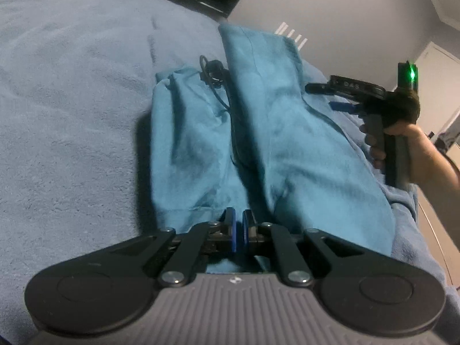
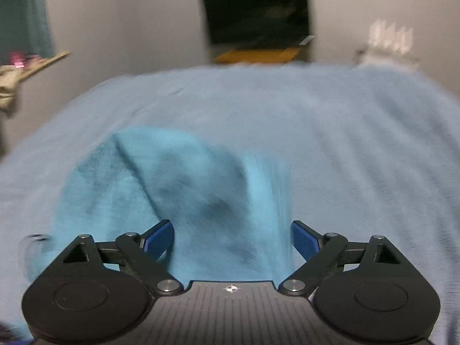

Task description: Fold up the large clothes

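A bed covered with a pale blue blanket [image 1: 72, 100] carries a rumpled teal garment [image 1: 201, 143] lying directly on it.

Dim, cool indoor light. Soft shadow left of the crumpled teal fabric garment [image 1: 258, 132]. Heavy motion blur across the right wrist view; fisheye bending and dark corners at edges.

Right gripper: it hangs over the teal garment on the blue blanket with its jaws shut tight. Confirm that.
Not quite. In the right wrist view the right gripper has its jaws wide open, the blue pads pressing on nothing. The rest holds: it hangs over the teal garment, which lies on the blue blanket.
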